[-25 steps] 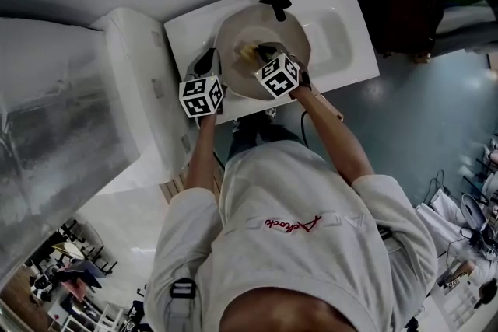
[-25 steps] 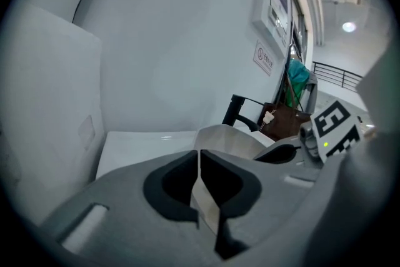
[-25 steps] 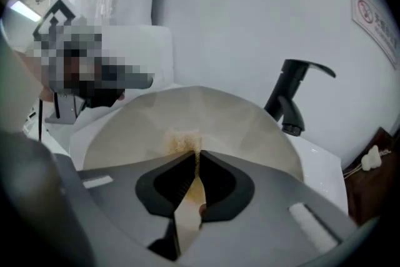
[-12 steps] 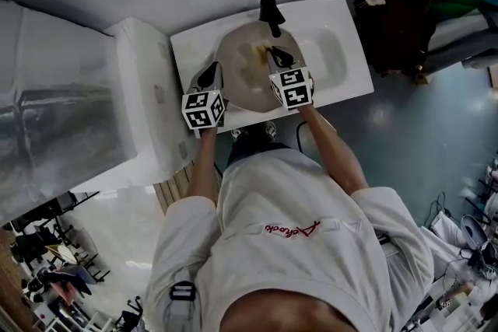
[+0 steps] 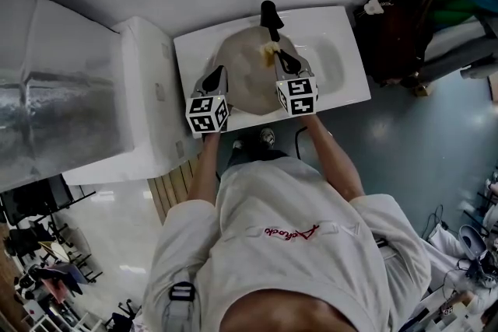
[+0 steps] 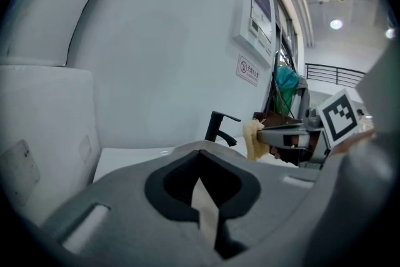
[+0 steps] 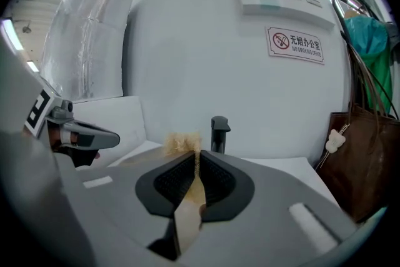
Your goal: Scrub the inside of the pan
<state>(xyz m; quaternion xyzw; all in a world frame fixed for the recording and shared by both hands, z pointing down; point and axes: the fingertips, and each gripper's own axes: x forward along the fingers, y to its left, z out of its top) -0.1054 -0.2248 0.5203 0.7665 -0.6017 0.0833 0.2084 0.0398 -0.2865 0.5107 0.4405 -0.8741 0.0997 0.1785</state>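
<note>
The grey round pan (image 5: 243, 85) lies in the white sink (image 5: 346, 85) under the black faucet (image 5: 269, 15). My right gripper (image 5: 274, 52) is over the pan's far rim by the faucet, shut on a yellow scrub sponge (image 5: 268, 49). In the right gripper view the frayed sponge (image 7: 181, 142) sticks out of the pinched tips (image 7: 195, 153). My left gripper (image 5: 219, 77) is at the pan's left rim. In its own view its jaws (image 6: 200, 154) are shut with nothing showing between them, and the sponge (image 6: 253, 139) is seen ahead.
A white cabinet (image 5: 140, 105) adjoins the sink on the left. A dark brown bag (image 5: 393, 19) hangs to the right of the sink. The wall with a warning sign (image 7: 297, 44) stands close behind the faucet (image 7: 220, 133).
My right gripper has carried the sponge from the middle of the pan up to its far rim by the faucet. My left gripper has stayed at the pan's left rim.
</note>
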